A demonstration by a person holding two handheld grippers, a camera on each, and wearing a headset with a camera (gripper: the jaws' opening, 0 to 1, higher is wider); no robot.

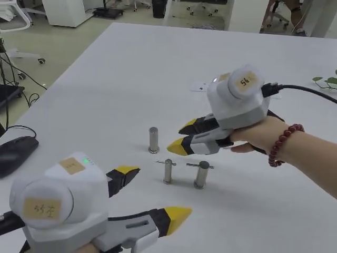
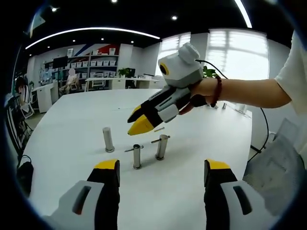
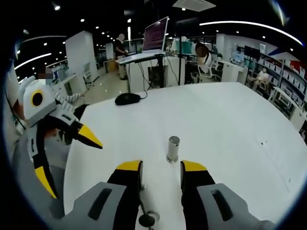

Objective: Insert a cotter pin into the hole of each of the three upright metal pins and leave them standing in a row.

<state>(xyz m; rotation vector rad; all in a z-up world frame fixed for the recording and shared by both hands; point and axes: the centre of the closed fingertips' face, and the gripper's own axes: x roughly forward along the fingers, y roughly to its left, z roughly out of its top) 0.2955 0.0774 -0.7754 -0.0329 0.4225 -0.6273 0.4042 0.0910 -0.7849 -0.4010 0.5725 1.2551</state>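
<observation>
Three upright metal pins stand on the white table. The far one is bare. The middle pin and the right pin each carry a thin cotter pin crosswise near the top. My right gripper hovers open just above and right of the bare pin, with nothing between its jaws. My left gripper is open and empty at the near edge, pointing at the row.
A black mouse lies at the table's left edge. Small pale items lie behind the right gripper. A black cable trails from it to the right. Plant leaves sit at the far right.
</observation>
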